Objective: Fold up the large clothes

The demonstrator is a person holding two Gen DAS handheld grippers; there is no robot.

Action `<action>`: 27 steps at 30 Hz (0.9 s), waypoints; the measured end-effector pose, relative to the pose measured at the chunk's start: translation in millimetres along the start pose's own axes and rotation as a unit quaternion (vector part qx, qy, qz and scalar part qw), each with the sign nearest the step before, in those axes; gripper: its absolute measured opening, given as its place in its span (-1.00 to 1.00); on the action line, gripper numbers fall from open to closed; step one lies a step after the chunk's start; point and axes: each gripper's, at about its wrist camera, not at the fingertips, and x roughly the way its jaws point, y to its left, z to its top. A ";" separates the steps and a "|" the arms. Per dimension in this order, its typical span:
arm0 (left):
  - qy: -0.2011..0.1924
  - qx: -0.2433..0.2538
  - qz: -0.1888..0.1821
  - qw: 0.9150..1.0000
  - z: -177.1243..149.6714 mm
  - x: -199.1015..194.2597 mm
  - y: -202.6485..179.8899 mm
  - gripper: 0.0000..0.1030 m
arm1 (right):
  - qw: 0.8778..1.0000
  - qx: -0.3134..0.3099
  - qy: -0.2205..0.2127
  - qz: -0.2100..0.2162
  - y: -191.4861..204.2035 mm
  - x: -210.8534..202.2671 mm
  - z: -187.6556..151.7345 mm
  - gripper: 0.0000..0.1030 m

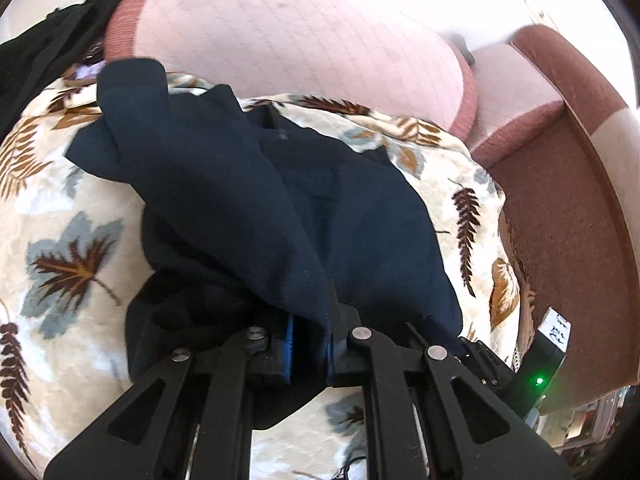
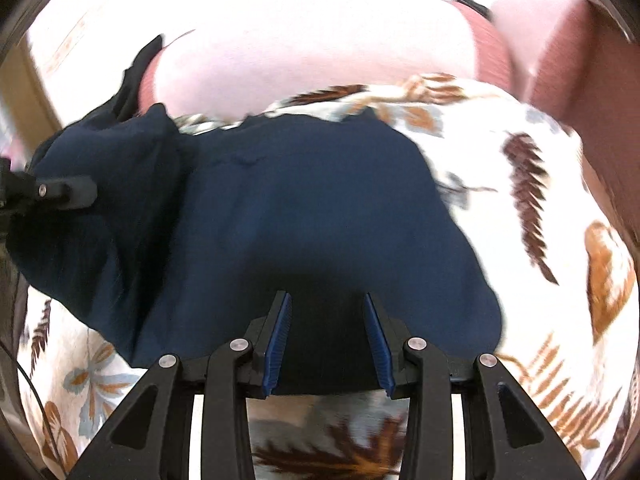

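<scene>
A navy blue garment lies crumpled on a leaf-patterned blanket. My left gripper is shut on a fold of this garment; the cloth drapes over its fingertips and hides them, and only the blue pads show. In the right wrist view the same garment spreads flatter across the blanket. My right gripper stands open just over the garment's near edge, its blue pads apart and not pressing on cloth. A black finger of the left gripper shows at the garment's left side.
A pink sofa back cushion rises behind the blanket, with a reddish-brown armrest on the right. A black cloth hangs at the upper left. A black device with a green light sits at the lower right.
</scene>
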 end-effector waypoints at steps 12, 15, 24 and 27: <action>0.065 0.058 0.035 0.996 -13.2 87.6 -69.8 -0.84 | 0.998 0.055 0.011 0.001 -59.1 -0.9 -14.8 -0.26; 0.080 0.055 0.037 0.995 -13.3 98.8 -68.7 -0.82 | 0.998 0.065 0.012 0.007 -65.0 0.6 -16.5 -0.26; 0.078 0.087 -0.008 0.993 -24.7 67.3 -73.9 -0.17 | 0.997 0.074 0.013 0.008 -65.1 3.2 -17.2 -0.25; 0.044 0.090 -0.030 0.995 -29.6 29.8 -60.5 -0.15 | 0.996 0.084 0.008 0.013 -68.4 0.9 -15.6 -0.24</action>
